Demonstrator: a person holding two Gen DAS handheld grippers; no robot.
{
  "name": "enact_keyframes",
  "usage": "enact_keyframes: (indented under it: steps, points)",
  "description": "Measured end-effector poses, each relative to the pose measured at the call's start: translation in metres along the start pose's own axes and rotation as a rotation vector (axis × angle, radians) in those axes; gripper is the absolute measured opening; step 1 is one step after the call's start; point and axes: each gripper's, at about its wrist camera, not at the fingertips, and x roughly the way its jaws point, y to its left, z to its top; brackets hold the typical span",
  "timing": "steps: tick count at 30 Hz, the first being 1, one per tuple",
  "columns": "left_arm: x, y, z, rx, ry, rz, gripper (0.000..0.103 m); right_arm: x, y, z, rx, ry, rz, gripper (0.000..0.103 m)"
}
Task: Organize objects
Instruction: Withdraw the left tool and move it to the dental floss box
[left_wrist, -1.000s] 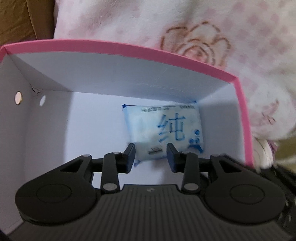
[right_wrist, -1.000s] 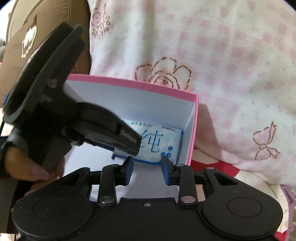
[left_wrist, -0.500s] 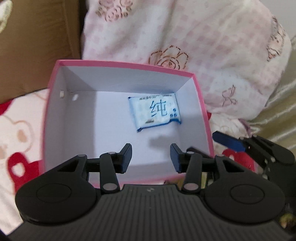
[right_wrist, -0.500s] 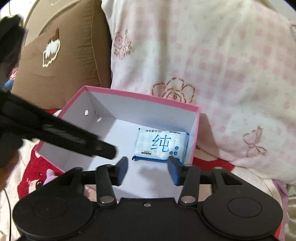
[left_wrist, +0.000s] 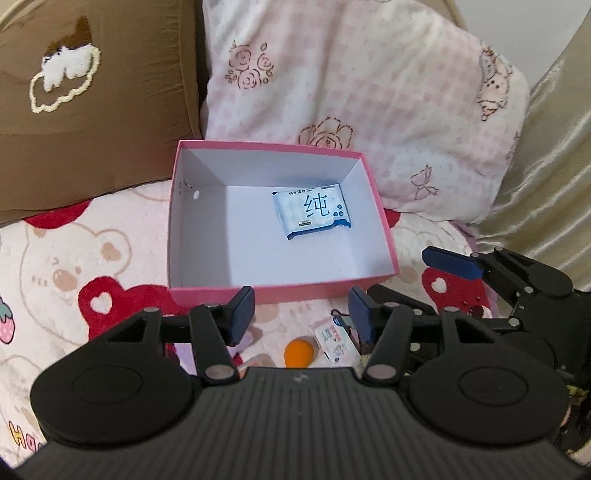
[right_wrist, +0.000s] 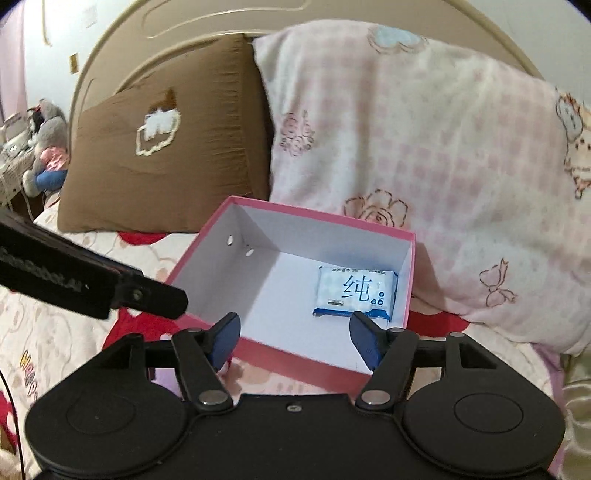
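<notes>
Wipes pack (left_wrist: 313, 211) lay flat in the pink box (left_wrist: 280, 291), far-right corner; my left gripper (left_wrist: 301, 314) and right gripper (right_wrist: 295, 341) had just been opening, empty; I judged the orange ball (left_wrist: 301, 352) might roll off the soft blanket (left_wrist: 74, 273) if nudged.

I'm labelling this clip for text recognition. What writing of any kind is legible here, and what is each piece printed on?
"纯": large blue character on the wipes pack lying in the pink box.
Small print along that pack's top edge and by its barcode: too small to read.
Lettering on the left gripper's side, seen from the right wrist: blurred, unreadable.
Small sachet on the blanket: print too small.
</notes>
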Motion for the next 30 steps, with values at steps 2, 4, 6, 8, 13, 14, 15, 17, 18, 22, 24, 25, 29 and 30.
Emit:
enact_keyframes:
  steps: [2,4,6,8,13,14,15,17,18,22,24,25,29,30]
  points:
    - [-0.006,0.004,-0.004,-0.017,0.01,-0.008,0.057,-0.006,0.005,-0.002,-0.015,0.003,-0.001,0.07]
    - [-0.01,0.005,-0.009,-0.018,0.02,-0.01,0.057,-0.012,0.01,-0.005,-0.024,0.003,0.001,0.071]
    - [-0.014,0.007,-0.015,-0.005,0.034,-0.005,0.058,-0.016,0.013,-0.008,-0.021,0.009,-0.004,0.072]
    - [-0.017,0.009,-0.02,0.001,0.047,0.001,0.058,-0.02,0.016,-0.011,-0.014,0.007,0.002,0.074]
    - [-0.029,0.011,-0.036,0.05,0.048,0.004,0.059,-0.026,0.032,-0.018,-0.057,0.047,0.027,0.074]
    - [-0.032,0.013,-0.039,0.04,0.047,0.004,0.059,-0.03,0.035,-0.018,-0.066,0.052,0.03,0.074]
    - [-0.034,0.013,-0.043,0.045,0.044,0.008,0.059,-0.033,0.038,-0.019,-0.074,0.054,0.029,0.074]
    - [-0.039,0.015,-0.049,0.055,0.043,0.015,0.06,-0.04,0.042,-0.02,-0.091,0.055,0.024,0.074]
    - [-0.04,0.015,-0.051,0.057,0.044,0.015,0.061,-0.043,0.044,-0.021,-0.092,0.057,0.025,0.074]
    - [-0.041,0.022,-0.06,0.054,0.045,-0.009,0.07,-0.051,0.049,-0.026,-0.088,0.057,0.058,0.077]
    - [-0.037,0.025,-0.063,0.066,0.049,-0.021,0.073,-0.051,0.055,-0.031,-0.115,0.049,0.053,0.077]
    - [-0.035,0.028,-0.064,0.052,0.052,-0.017,0.073,-0.051,0.058,-0.034,-0.127,0.04,0.047,0.077]
    - [-0.027,0.04,-0.071,0.03,0.062,-0.025,0.075,-0.041,0.066,-0.044,-0.116,0.072,0.077,0.077]
    - [-0.026,0.043,-0.074,0.03,0.065,-0.025,0.077,-0.039,0.068,-0.047,-0.117,0.079,0.08,0.077]
